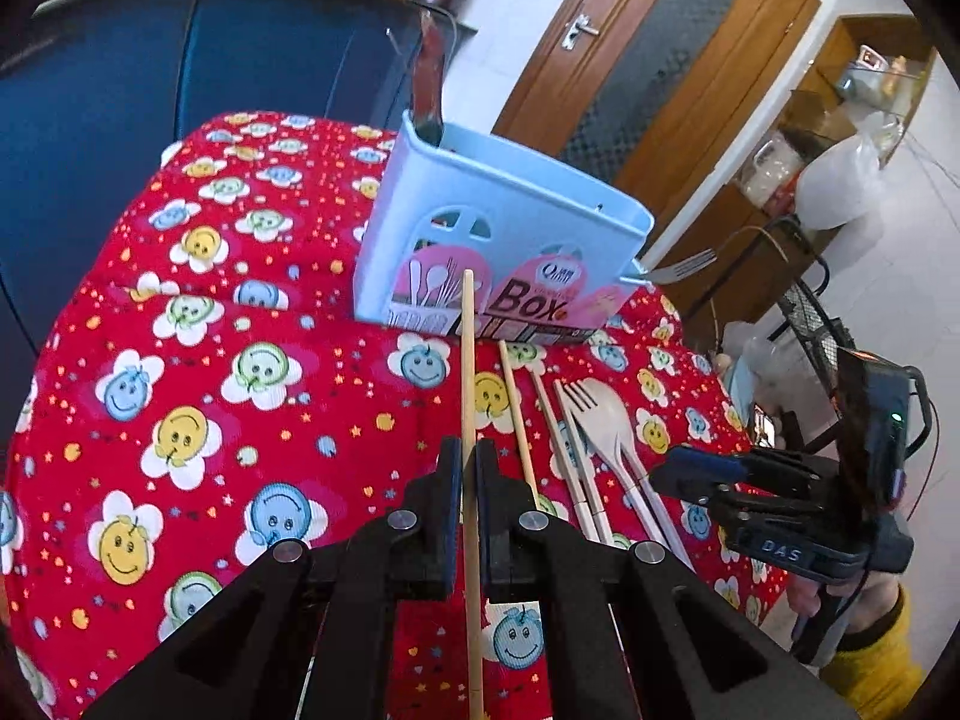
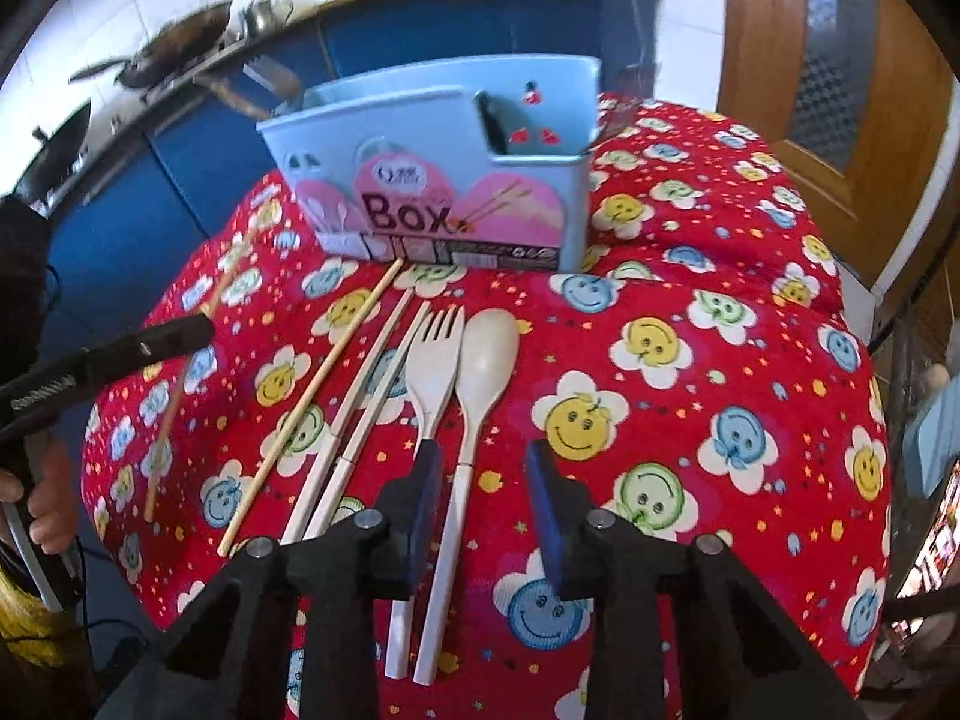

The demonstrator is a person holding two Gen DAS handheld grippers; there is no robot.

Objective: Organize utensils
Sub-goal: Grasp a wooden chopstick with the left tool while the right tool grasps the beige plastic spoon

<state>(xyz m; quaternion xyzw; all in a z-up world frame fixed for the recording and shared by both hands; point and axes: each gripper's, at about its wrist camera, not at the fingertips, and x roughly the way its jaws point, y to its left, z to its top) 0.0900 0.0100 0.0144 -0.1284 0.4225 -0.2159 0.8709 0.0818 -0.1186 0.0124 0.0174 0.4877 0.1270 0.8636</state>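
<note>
My left gripper (image 1: 468,456) is shut on a wooden chopstick (image 1: 469,360), lifted off the cloth with its tip pointing at the light blue utensil box (image 1: 498,222). The right wrist view shows the same left gripper (image 2: 201,324) at the left with that chopstick (image 2: 171,402), blurred. A second wooden chopstick (image 2: 312,408), a white chopstick pair (image 2: 360,408), a white fork (image 2: 435,354) and a white spoon (image 2: 486,360) lie side by side before the box (image 2: 432,180). My right gripper (image 2: 483,468) is open just above the spoon's handle, and its left finger covers the fork's handle.
A red cloth with smiley flowers (image 2: 690,312) covers the table, which drops off at the left and right. A red-handled knife (image 1: 429,84) stands in the box and a metal fork (image 1: 684,267) juts from its side. Blue cabinets (image 1: 180,72) and a wooden door (image 1: 648,72) stand behind.
</note>
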